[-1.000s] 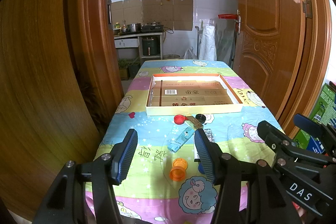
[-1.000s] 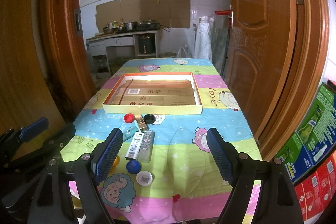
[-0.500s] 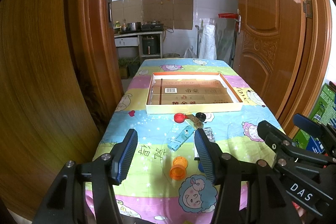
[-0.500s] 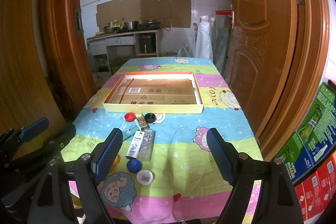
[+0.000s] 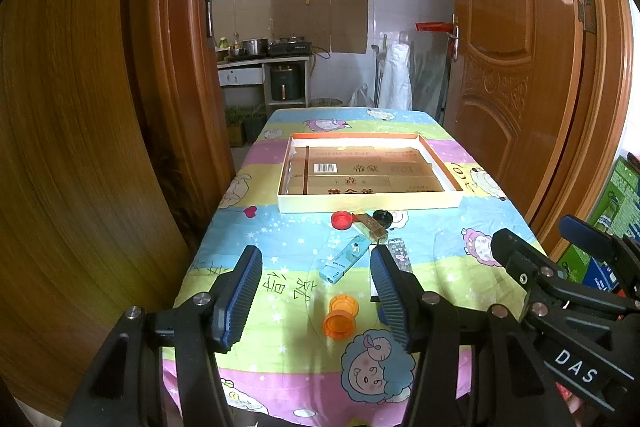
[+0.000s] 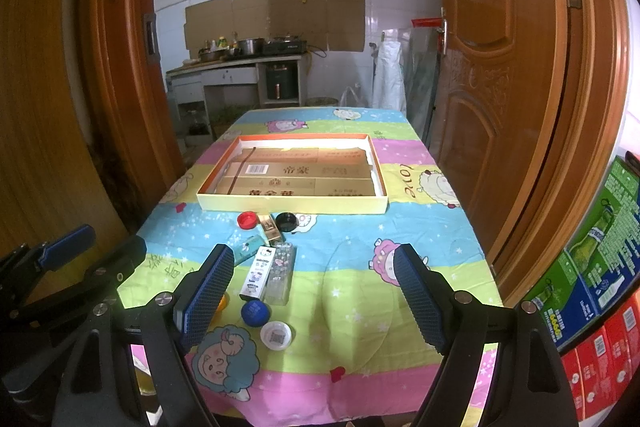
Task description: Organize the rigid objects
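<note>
A shallow cream box (image 5: 368,203) (image 6: 292,205) lined with cardboard lies mid-table. In front of it are scattered small items: a red cap (image 5: 341,219) (image 6: 246,219), a black cap (image 5: 381,215) (image 6: 286,221), a gold lighter (image 5: 370,225) (image 6: 271,229), a light-blue box (image 5: 344,259), a white box (image 6: 258,273), a clear patterned case (image 6: 281,273), two orange caps (image 5: 340,317), a blue cap (image 6: 255,313) and a white cap (image 6: 276,335). My left gripper (image 5: 316,297) hovers open over the near edge, nothing between its fingers. My right gripper (image 6: 314,299) is open too, wider, empty.
The table (image 6: 420,239) wears a colourful cartoon cloth and stands in a doorway between wooden doors (image 5: 516,67). Stacked green and red cartons (image 6: 600,267) sit on the right. A kitchen counter (image 6: 240,67) with pots is beyond the far end.
</note>
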### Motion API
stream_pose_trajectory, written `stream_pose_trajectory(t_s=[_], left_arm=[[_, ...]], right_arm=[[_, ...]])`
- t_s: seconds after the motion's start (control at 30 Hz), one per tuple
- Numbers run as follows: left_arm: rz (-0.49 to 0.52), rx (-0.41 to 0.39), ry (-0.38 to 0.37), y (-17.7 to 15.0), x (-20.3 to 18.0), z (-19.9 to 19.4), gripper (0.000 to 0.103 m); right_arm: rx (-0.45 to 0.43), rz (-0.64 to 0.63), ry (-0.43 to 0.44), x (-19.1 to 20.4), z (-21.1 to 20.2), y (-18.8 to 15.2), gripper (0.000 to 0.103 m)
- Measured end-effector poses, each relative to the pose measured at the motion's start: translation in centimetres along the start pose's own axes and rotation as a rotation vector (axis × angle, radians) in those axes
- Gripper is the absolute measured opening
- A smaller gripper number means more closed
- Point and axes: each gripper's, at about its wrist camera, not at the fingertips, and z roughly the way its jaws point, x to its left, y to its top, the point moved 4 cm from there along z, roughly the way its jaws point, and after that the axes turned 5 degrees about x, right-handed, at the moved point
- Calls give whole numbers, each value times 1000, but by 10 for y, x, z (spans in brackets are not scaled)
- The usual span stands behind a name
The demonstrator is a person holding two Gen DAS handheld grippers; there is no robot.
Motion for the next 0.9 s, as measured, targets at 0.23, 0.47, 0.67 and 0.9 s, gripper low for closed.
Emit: stream_pose_trajectory(t_s=[0.23,0.47,0.67,0.9], left_arm=[[-3,11,-3,-4,3,6,57],[-24,22,-37,-16,19,20,57],[16,67,-89,-45,22,47,57],[92,132,-208,-73,7,75,57]], right_arm=[[0,-5,6,-2,3,-4,83],[20,-44,35,-4,13,-19,83],[76,-85,72,-2,40,-46,83],[168,-75,140,-5,76,-72,83]])
